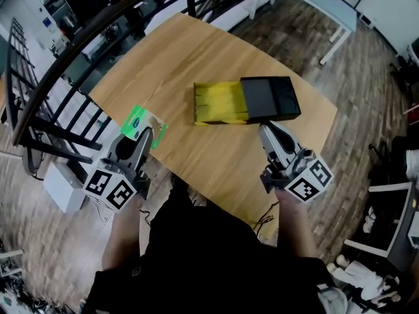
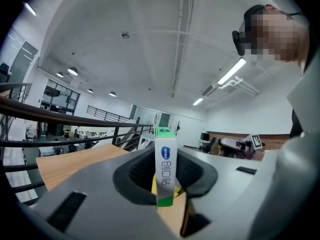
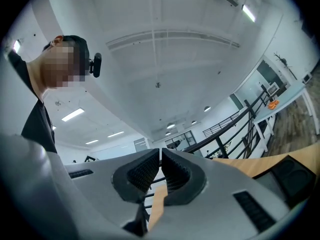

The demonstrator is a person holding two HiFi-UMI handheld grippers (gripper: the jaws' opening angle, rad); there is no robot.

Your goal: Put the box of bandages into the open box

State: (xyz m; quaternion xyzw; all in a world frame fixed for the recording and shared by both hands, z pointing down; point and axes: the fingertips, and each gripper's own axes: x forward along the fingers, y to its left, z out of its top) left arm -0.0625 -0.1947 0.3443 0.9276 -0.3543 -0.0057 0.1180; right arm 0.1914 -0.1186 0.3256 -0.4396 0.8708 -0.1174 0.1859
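- Much bare table [image 1: 190, 51] surrounds the open box [image 1: 216, 102].
- Left claw [image 1: 145, 135] pinches the bandages [image 1: 139, 122] at the table's left edge, well left of that box.
- Right claw [image 1: 264, 129] closed, empty.

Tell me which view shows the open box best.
Head view: the open box lies whole on the table, its yellow inside and black part both in sight. Right gripper view catches only a dark corner at its lower right edge, likely that box. Left gripper view shows nothing clearly of it.

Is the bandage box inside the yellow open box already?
No, the bandage box is pinched in the left gripper, well apart from the open box.
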